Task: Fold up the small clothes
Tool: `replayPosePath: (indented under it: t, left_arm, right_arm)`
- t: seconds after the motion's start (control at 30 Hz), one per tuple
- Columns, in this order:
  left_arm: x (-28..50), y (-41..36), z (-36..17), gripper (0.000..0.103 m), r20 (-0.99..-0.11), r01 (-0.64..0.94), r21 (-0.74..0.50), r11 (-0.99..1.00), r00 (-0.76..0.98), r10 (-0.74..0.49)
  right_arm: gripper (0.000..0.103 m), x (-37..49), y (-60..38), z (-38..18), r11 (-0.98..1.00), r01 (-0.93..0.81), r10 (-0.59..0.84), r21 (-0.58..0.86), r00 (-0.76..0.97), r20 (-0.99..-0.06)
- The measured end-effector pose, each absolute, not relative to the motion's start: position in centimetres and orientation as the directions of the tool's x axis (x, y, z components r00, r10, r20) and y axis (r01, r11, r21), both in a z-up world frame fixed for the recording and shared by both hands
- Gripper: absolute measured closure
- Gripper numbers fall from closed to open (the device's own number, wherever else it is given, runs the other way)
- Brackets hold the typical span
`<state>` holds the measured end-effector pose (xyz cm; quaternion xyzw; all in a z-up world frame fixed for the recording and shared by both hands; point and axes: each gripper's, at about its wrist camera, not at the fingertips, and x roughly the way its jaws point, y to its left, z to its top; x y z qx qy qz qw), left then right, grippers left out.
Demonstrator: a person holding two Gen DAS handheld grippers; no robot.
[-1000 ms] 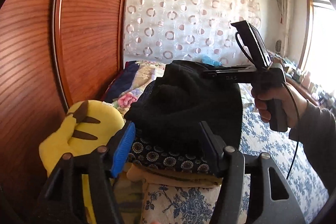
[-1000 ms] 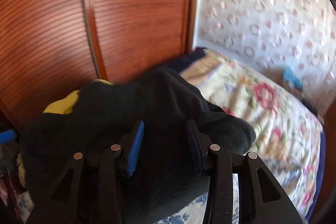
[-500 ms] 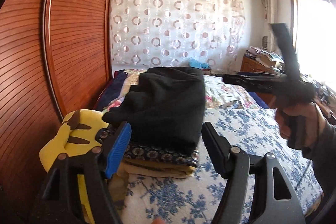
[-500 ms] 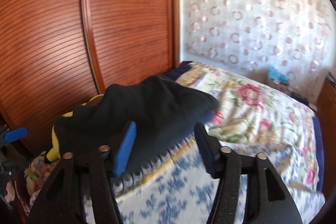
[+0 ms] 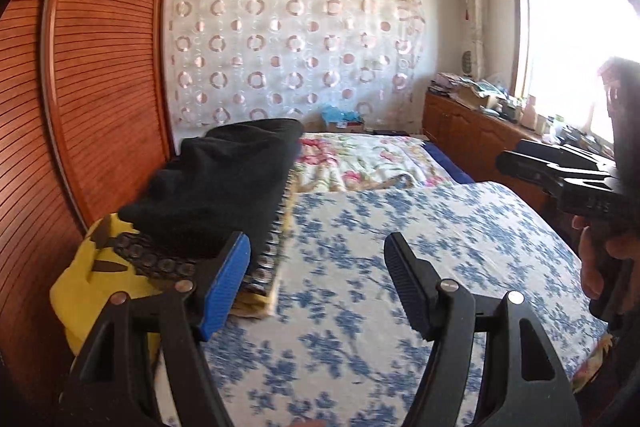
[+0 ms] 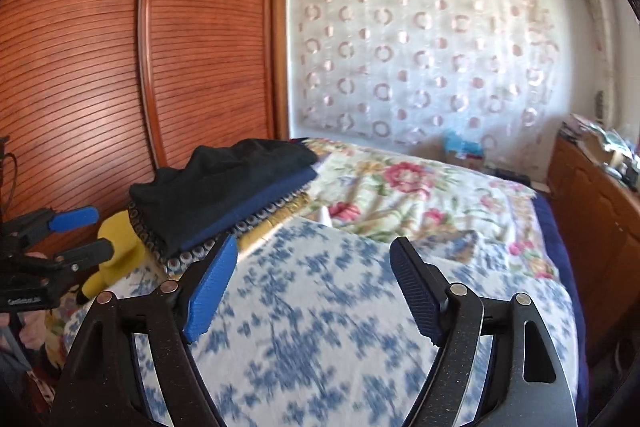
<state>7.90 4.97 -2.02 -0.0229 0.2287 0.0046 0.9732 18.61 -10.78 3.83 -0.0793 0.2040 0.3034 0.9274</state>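
We worked in a bedroom with a slatted wooden wardrobe [image 6: 100, 67] along one side, a circle-patterned curtain [image 5: 288, 51] behind the bed and a bright window off to the other side. The bed carried a blue-flowered sheet [image 5: 400, 247] in the near part and a rose-patterned quilt [image 6: 400, 187] beyond it. The black garment [image 5: 224, 183] lay folded on top of a small stack of clothes [image 6: 216, 227] at the wardrobe edge of the bed, beside a yellow plush toy [image 5: 88, 279]; we judged it set there so the middle of the sheet stayed free for the next piece. Our left gripper [image 5: 316, 279] stood open over the sheet with nothing between its pads, its blue pad just in front of the stack. Our right gripper [image 6: 312, 287] was opening, likewise empty, with only bare sheet between its fingers. With the garment apparently stacked and both grippers free, we reckoned this piece was done, and no unfolded garment showed in either view.
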Motion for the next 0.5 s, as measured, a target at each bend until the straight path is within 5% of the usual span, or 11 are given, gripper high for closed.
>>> replayPosePath:
  t: [0.5]
  left_arm:
    - [6.4, 0.5, 0.4, 0.033, -0.414, 0.001, -0.037, 0.999, 0.910, -0.016]
  right_arm:
    - [0.022, 12.1, -18.8, 2.3, 0.909, -0.416, 0.386, 0.028, 0.815, -0.432]
